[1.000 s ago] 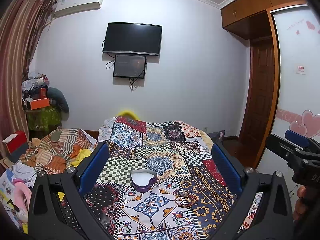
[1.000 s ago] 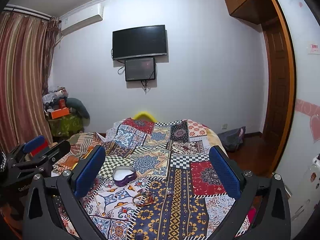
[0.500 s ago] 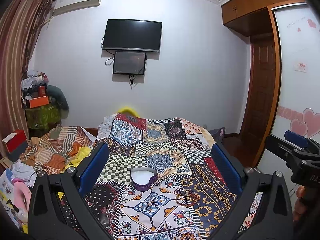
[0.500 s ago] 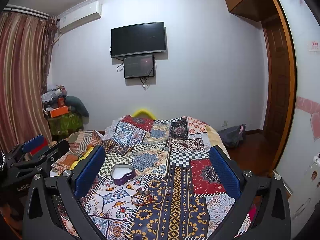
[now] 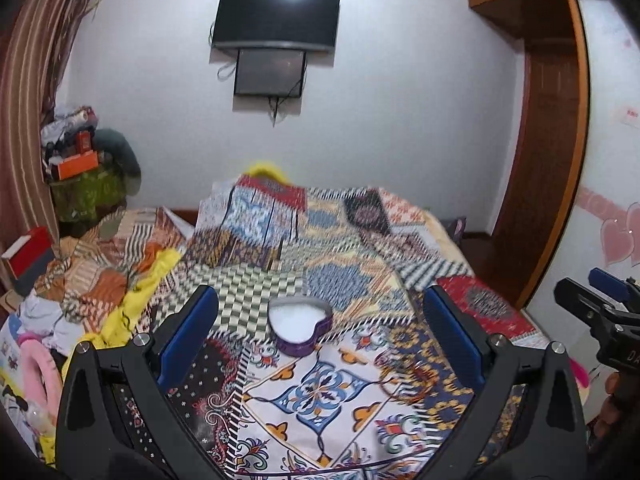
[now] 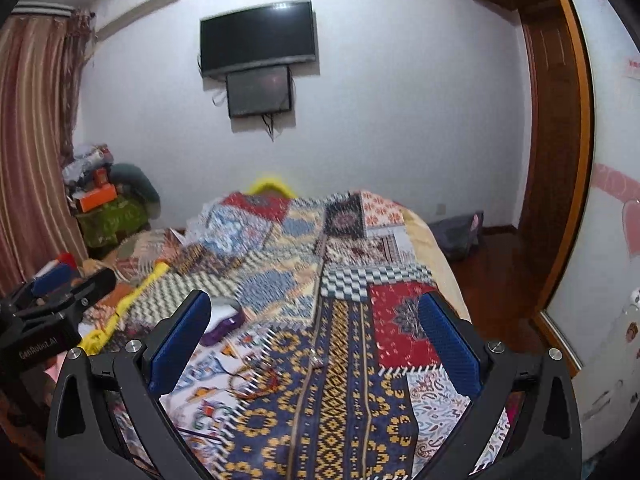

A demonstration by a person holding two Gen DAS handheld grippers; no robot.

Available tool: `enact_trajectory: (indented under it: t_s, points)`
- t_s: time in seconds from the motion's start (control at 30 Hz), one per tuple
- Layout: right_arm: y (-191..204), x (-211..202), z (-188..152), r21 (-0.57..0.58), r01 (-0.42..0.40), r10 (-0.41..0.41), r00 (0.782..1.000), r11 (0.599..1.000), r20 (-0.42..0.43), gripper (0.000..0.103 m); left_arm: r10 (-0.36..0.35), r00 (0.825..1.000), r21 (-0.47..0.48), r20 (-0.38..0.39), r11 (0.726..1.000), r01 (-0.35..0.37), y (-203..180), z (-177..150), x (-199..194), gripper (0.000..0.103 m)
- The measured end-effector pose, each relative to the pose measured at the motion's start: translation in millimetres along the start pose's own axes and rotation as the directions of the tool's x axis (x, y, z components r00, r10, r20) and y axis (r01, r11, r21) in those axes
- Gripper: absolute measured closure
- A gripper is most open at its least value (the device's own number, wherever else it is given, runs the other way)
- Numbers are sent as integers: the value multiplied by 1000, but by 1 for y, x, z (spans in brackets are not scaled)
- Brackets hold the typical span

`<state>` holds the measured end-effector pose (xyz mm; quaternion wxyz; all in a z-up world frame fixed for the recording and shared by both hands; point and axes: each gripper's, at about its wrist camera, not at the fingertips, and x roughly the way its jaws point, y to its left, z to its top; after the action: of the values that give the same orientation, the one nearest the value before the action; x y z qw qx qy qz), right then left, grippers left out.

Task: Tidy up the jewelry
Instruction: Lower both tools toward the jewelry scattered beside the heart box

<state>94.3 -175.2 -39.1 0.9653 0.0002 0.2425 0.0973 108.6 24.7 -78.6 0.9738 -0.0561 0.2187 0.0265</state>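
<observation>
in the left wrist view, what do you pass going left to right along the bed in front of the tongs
pink ring → yellow cloth → heart-shaped purple box → bracelets → the other tongs, open like the left tongs

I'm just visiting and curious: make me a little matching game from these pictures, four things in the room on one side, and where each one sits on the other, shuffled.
Things:
1. heart-shaped box
2. television
3. orange box
4. bracelets

Places:
A. on the cluttered pile in the left corner, by the curtain
B. mounted high on the white wall
C. on the patterned bedspread, open, showing a white inside
D. loose on the bedspread, nearer the camera than the heart-shaped box

Pairs: 1-C, 2-B, 3-A, 4-D
</observation>
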Motion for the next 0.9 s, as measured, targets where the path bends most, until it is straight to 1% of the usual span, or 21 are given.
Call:
enact_trajectory:
  t_s: [0.03, 0.1, 0.17, 0.27, 0.37, 0.4, 0.47, 0.6, 0.67, 0.77, 0.87, 0.9]
  points:
    - [-4, 10, -5, -1, 17, -17, 999, 1000, -28, 0, 7, 1000, 3, -14, 1000, -7, 1, -3, 7, 2]
    - [-9, 22, -11, -6, 31, -32, 998, 999, -61, 0, 24, 998, 14, -52, 1000, -23, 4, -9, 22, 10]
    - [-12, 31, -15, -11, 39, -40, 995, 999, -94, 0, 29, 995, 23, -95, 999, -27, 5, -15, 37, 12]
    - [-14, 42, -22, -20, 36, -39, 988, 999, -150, 0, 14, 988, 17, -153, 1000, -11, 6, -24, 56, 17]
    - [-15, 54, -30, -28, 28, -33, 981, 999, -193, 1, -12, 976, 18, -219, 1000, 16, 4, -35, 76, 26]
    - [-16, 59, -34, -33, 19, -26, 977, 999, -213, 3, -19, 970, 20, -242, 999, 25, 3, -38, 84, 27]
    - [-16, 68, -39, -36, 6, -15, 970, 999, -243, 9, -36, 961, 23, -275, 999, 44, 0, -44, 94, 31]
    - [-21, 88, -48, -20, -33, 26, 954, 999, -300, 19, -87, 939, 13, -331, 995, 97, -5, -53, 109, 34]
    - [-24, 94, -50, -15, -51, 44, 946, 999, -320, 27, -112, 931, 8, -348, 992, 122, -8, -55, 114, 36]
    - [-26, 102, -52, -14, -77, 68, 937, 997, -343, 34, -129, 921, 11, -368, 990, 143, -13, -58, 120, 40]
    - [-25, 110, -52, -9, -106, 96, 926, 994, -364, 46, -144, 913, 14, -382, 987, 161, -18, -60, 124, 45]
    - [-25, 113, -51, -6, -121, 110, 921, 993, -373, 48, -149, 910, 13, -387, 986, 167, -20, -61, 126, 46]
